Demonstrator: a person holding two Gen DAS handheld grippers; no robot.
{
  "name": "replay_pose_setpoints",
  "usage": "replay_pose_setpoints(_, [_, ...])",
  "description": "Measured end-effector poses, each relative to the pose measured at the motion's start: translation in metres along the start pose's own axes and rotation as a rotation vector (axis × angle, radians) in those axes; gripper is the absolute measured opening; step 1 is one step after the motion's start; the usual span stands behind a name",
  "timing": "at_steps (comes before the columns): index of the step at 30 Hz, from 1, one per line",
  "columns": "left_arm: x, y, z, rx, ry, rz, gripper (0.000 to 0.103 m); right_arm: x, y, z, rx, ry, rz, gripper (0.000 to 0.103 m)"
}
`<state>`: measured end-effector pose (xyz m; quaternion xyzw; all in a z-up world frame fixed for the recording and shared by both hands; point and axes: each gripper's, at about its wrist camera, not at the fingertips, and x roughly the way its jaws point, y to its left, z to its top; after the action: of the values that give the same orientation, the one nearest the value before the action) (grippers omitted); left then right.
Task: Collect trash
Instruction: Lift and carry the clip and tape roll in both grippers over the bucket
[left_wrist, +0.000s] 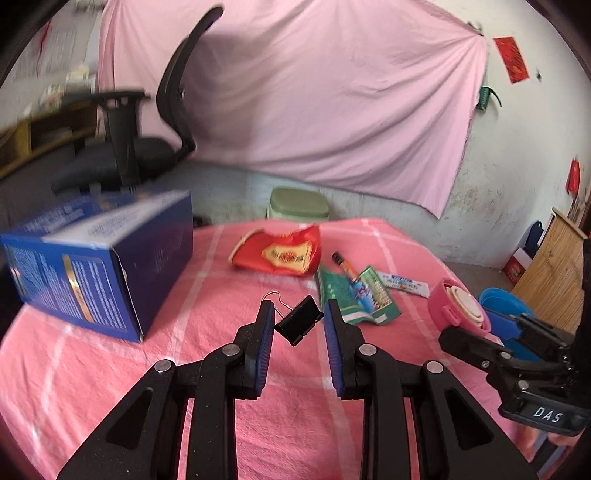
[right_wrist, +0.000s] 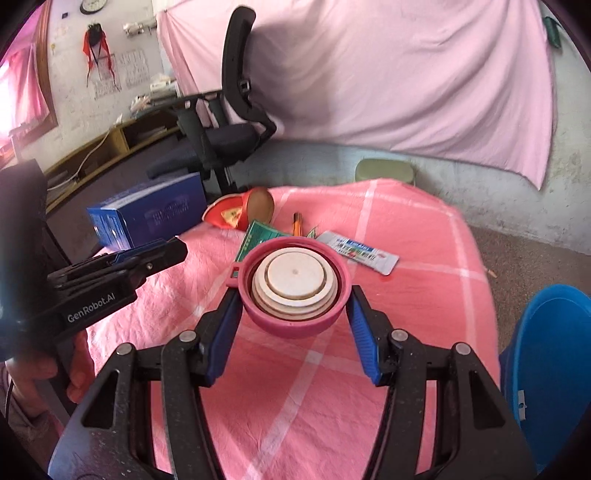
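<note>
While the right gripper (right_wrist: 294, 295) grips the pink lid (right_wrist: 294, 291), left gripper (left_wrist: 298, 314) fingers gape around the binder clip (left_wrist: 299, 325).

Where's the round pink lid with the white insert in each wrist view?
Left wrist: round pink lid with the white insert sits right of centre, between the right gripper's fingers, past the green foil wrapper.
Right wrist: same lid at centre, clamped between the right gripper's blue pads.
Shared landmark: blue cardboard box, at the left on the pink checked cloth in both.
</note>
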<state>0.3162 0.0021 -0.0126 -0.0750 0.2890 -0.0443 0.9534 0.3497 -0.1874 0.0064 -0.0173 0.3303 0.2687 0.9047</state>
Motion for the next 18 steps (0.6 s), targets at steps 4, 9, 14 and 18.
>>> replay_pose_setpoints(4, [-0.015, -0.013, -0.001, 0.043, -0.085, 0.011, 0.023, -0.019, -0.001, -0.003, -0.002, -0.085, -0.013, 0.081])
replay_pose_setpoints(9, [-0.036, -0.027, 0.0, 0.058, -0.205, 0.006, 0.023, -0.045, -0.004, -0.005, 0.004, -0.21, -0.049, 0.081])
replay_pose_setpoints(14, [-0.052, -0.043, 0.003, 0.087, -0.315, 0.008, 0.023, -0.068, -0.007, -0.006, -0.003, -0.325, -0.099, 0.081])
replay_pose_setpoints(18, [-0.063, -0.057, 0.003, 0.095, -0.352, -0.008, 0.023, -0.086, -0.013, -0.009, -0.001, -0.405, -0.143, 0.081])
